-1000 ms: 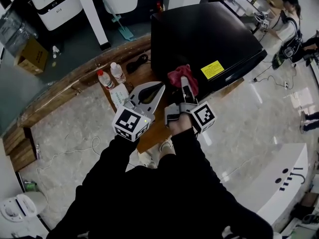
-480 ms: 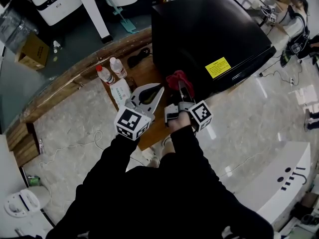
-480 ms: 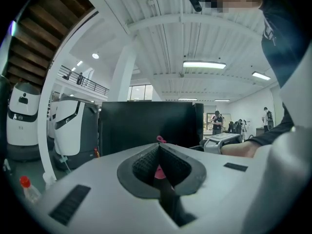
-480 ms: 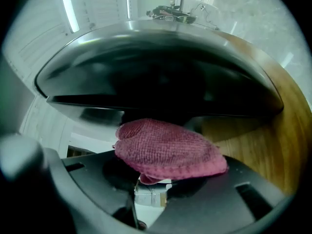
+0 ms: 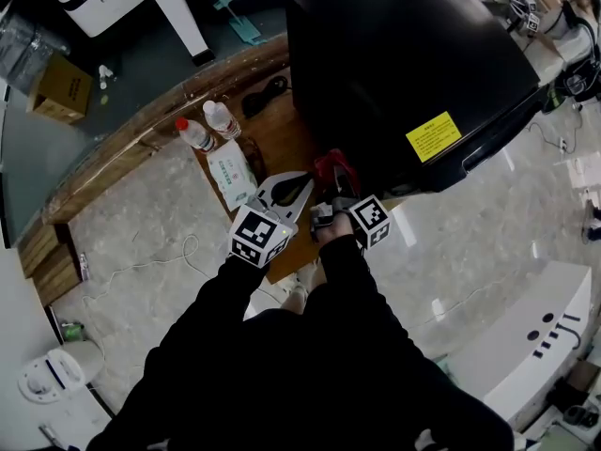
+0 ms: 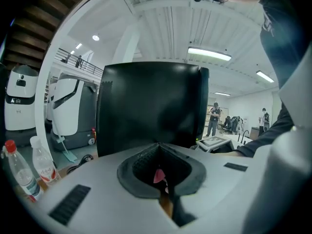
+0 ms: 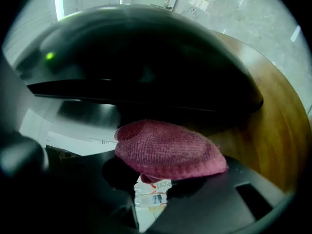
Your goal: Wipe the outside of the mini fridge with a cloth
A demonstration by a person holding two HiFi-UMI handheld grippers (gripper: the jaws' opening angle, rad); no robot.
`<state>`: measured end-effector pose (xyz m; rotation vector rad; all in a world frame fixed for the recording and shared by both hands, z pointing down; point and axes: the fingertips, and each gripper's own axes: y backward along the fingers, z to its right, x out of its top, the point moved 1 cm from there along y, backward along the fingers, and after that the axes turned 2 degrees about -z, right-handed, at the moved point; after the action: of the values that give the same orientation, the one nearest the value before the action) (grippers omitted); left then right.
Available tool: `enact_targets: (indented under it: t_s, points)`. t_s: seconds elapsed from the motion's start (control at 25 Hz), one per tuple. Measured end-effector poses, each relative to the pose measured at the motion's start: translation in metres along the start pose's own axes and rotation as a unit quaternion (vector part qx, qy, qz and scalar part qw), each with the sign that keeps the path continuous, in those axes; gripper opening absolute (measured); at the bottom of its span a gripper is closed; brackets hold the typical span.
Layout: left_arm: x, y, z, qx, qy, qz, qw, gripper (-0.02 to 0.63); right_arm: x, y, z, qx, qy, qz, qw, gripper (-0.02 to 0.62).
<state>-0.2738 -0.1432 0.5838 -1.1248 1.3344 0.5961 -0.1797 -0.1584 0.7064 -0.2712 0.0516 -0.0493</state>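
The right hand-held gripper (image 5: pixel 336 188), clamped on the cloth (image 5: pixel 331 167) by the mini fridge (image 5: pixel 404 64), seems mid-wipe; next, sweep across its face.

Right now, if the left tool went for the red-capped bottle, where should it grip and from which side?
Probably mid-body, coming level from the person's side: the red-capped bottle stands upright and its round body suits two jaws. A second bottle stands close on its right, so that gap is tight. The left tool, now shut, must open first.
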Motion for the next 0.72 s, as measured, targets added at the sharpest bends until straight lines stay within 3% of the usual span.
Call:
enact_targets:
  t_s: [0.44, 0.56, 0.72]
  points:
    - [-0.037, -0.021, -0.017, -0.005, 0.013, -0.039, 0.9991, 0.006, 0.000, -0.026, 0.093, -0.083, -0.001, -0.010, 0.996, 0.124]
    - [-0.035, -0.016, -0.022, -0.003, 0.015, -0.038, 0.9992, 0.006, -0.001, -0.027, 0.108, -0.098, 0.031, -0.020, 0.994, 0.124]
    - [-0.034, -0.004, -0.025, -0.001, 0.021, -0.033, 0.9992, 0.006, -0.012, -0.024, 0.111, -0.111, 0.115, -0.051, 0.986, 0.123]
